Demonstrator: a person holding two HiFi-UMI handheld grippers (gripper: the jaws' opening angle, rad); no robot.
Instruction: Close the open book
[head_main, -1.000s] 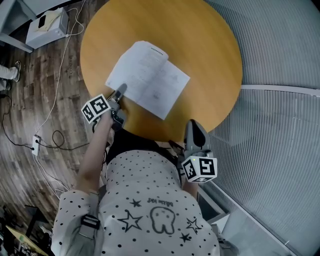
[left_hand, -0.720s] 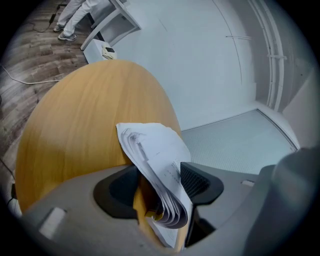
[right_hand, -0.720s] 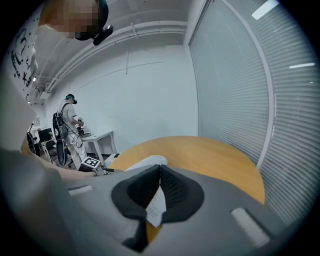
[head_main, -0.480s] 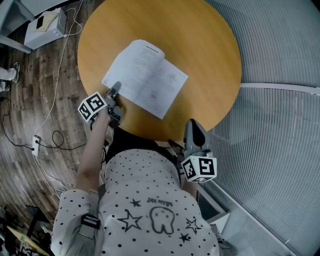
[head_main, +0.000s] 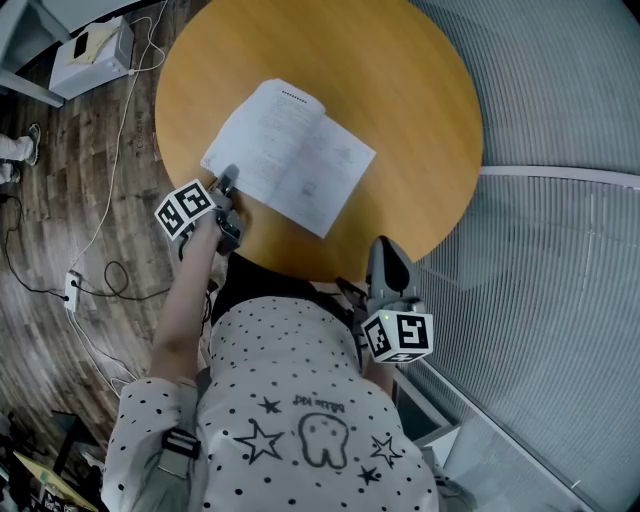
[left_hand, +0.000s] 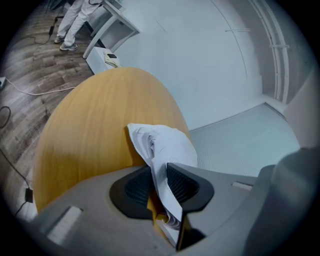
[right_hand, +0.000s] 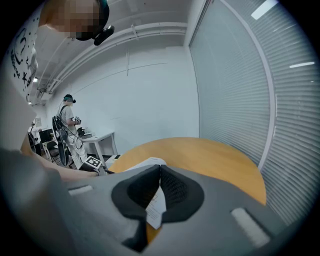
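An open book (head_main: 290, 158) with white printed pages lies flat on the round wooden table (head_main: 400, 90). My left gripper (head_main: 226, 183) is at the book's near left corner. In the left gripper view its jaws have just been closing, and the pads (left_hand: 182, 182) now pinch a stack of the book's left pages (left_hand: 165, 145), which curl upward beyond them. My right gripper (head_main: 388, 250) hangs by the table's near edge, apart from the book. Its jaws meet at the tips in the right gripper view (right_hand: 159, 170), and nothing is between them.
The person's torso is close against the table's near edge. A white box (head_main: 92, 50) and cables (head_main: 110, 180) lie on the wood floor to the left. A slatted wall (head_main: 560, 250) runs along the right. Another person (left_hand: 75, 20) stands by a white desk (left_hand: 115, 25) beyond the table.
The left gripper slid slightly left along the book's near edge to its corner, and its jaws narrowed onto the pages. The right gripper has stayed where it was.
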